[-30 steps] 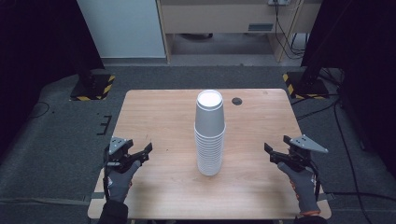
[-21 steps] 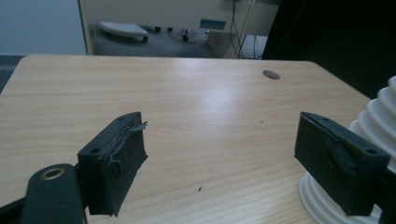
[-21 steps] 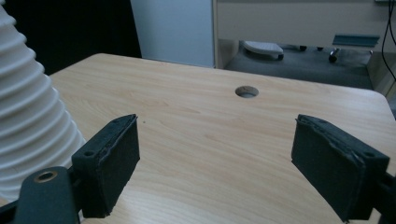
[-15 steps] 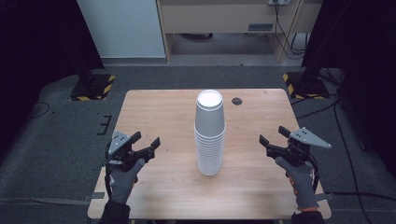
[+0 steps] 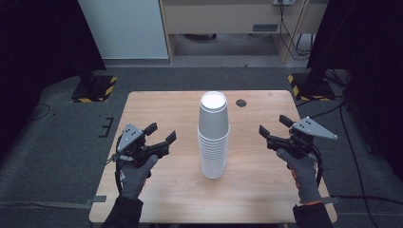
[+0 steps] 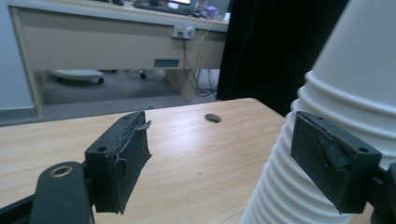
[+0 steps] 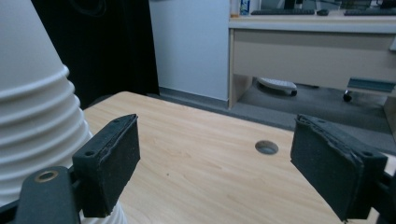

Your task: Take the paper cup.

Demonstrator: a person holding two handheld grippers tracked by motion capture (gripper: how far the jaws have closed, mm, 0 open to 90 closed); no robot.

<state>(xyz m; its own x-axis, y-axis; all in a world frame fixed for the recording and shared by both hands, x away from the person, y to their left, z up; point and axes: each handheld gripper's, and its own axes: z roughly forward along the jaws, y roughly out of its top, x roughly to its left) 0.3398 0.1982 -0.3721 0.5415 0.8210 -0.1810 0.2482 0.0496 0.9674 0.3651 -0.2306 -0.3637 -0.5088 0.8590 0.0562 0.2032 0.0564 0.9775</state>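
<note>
Both grippers, left and right, flank the inverted cup stack mid-bench with jaws wide and nothing held, so this looks like the approach; next, one must close on the top cup.

Both grippers — left gripper and right gripper — now stand nearer the cup stack than before, jaws spread wider.

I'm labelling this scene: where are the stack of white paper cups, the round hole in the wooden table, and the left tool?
stack of white paper cups (image 5: 213, 137), high view, ribbed side.
round hole (image 5: 241, 102), high view, centre.
left tool (image 5: 161, 135), high view, between fingertips.
</note>
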